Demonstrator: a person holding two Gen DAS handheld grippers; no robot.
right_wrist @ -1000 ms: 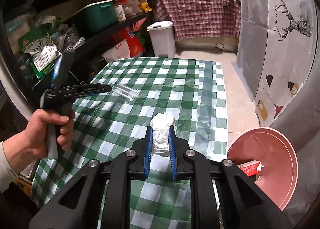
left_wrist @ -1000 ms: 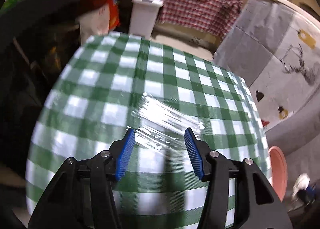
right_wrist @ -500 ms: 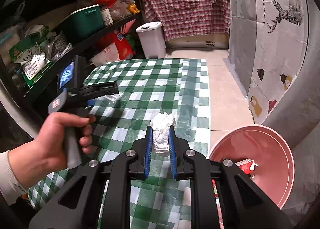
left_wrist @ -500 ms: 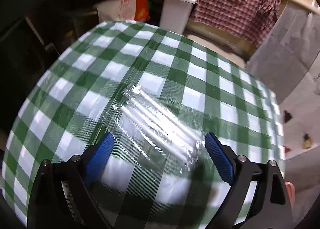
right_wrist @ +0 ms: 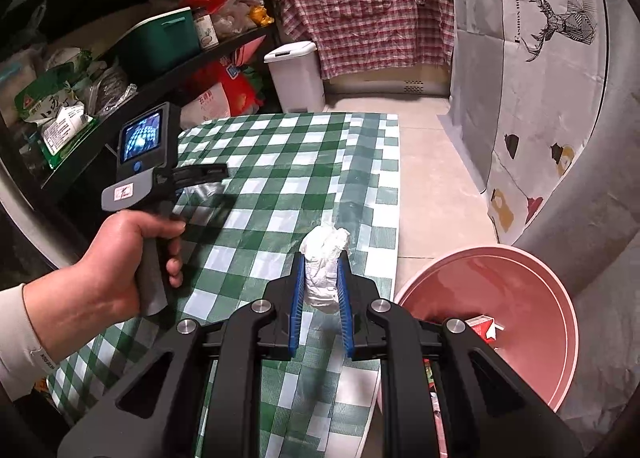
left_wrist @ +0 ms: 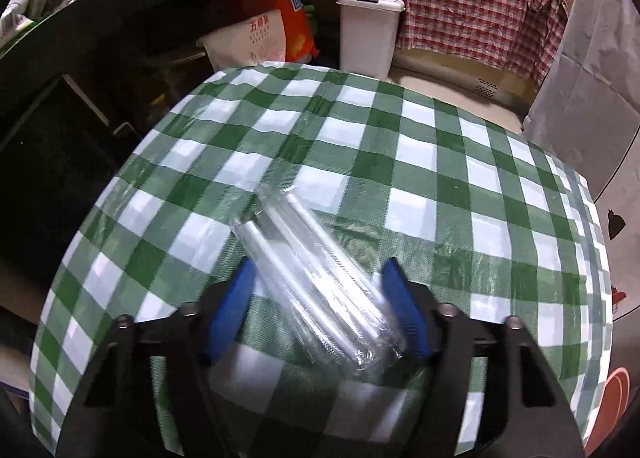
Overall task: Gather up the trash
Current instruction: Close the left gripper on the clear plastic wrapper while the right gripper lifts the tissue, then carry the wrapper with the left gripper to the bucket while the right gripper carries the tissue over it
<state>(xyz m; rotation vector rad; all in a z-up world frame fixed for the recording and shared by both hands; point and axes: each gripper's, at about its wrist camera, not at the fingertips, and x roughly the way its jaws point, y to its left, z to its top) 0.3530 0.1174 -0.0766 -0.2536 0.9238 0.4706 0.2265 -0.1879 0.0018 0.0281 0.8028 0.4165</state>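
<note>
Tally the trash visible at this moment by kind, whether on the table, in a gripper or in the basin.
Clear plastic wrappers: 1
Crumpled white paper wads: 1
Red-and-white cartons in the pink basin: 1
Total: 3

Checked tablecloth [left_wrist: 416,162]; white lidded bin [right_wrist: 296,76]; plaid shirt [right_wrist: 360,10]

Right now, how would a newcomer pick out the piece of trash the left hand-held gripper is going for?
Start at the green-and-white checked tablecloth. Near its shelf-side edge, the left hand-held gripper straddles a clear plastic wrapper with its blue pads open on either side. It is see-through, crinkly and long, unlike the opaque white crumpled tissue clamped in the right hand-held gripper.
</note>
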